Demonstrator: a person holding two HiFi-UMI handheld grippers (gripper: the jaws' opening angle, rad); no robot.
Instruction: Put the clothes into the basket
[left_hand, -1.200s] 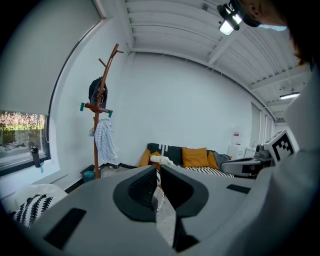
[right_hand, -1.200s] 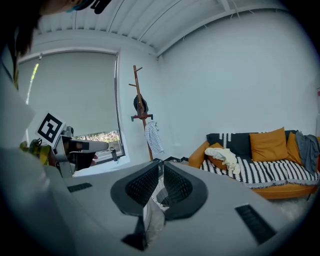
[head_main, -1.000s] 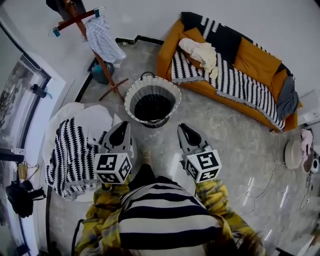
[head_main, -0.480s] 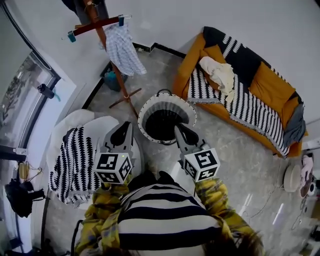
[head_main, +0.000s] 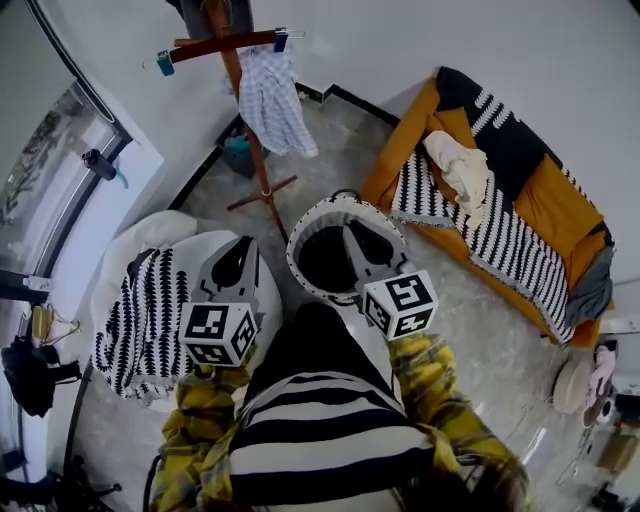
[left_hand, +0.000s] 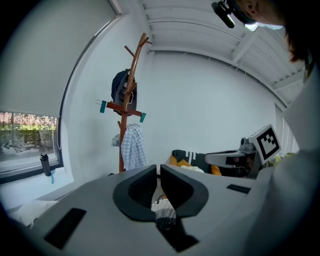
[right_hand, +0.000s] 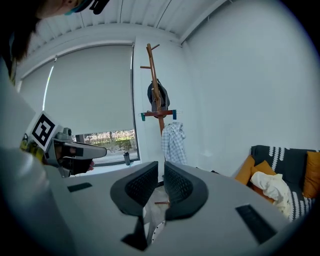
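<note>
Both closed, empty: left gripper (head_main: 238, 262), right gripper (head_main: 356, 238). Round white-rimmed laundry basket (head_main: 318, 209) lies under the right tips. Blue-white checked shirt (head_main: 272, 100) hangs vertically at 12 o'clock from the left gripper, which looks better aligned.

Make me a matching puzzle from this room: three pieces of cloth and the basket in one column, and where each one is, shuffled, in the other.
Things:
1. checked shirt
2. cream garment
3. black-and-white patterned cloth
4. laundry basket

Places:
A. lying on the orange sofa
B. standing on the floor, between stand and sofa
C. hanging on the wooden coat stand
D. draped over the white seat at the left

Pairs: 1-C, 2-A, 3-D, 4-B
</note>
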